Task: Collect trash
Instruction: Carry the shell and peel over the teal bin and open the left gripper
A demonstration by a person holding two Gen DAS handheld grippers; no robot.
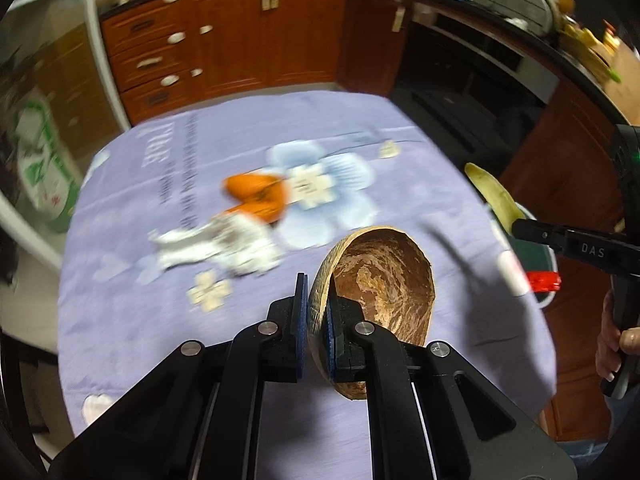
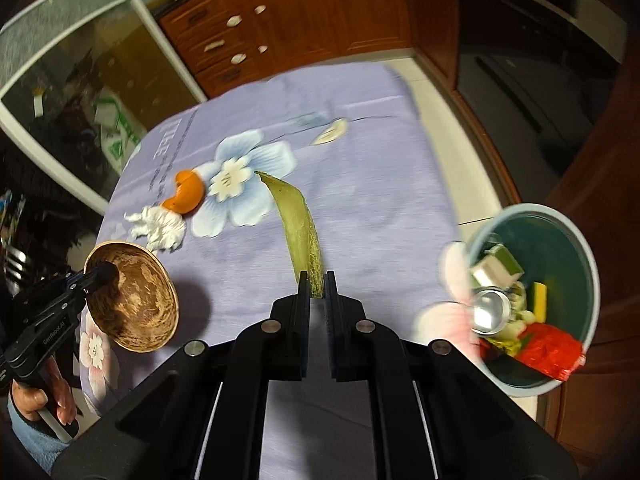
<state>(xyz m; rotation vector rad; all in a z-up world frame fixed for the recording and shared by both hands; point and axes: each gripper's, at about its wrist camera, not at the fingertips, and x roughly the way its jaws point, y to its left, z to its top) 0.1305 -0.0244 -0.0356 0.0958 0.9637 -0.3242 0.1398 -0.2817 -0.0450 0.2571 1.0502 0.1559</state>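
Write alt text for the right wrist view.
The right tongs pinch a long green peel strip above a lilac floral tablecloth, beside a blue trash bin. The left tongs hold a coconut shell half.

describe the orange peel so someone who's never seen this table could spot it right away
On the purple flowered cloth, find the big blue flower print. The orange peel lies at its left edge, with the crumpled white tissue just beside it. It is the only bright orange, curled piece on the cloth.
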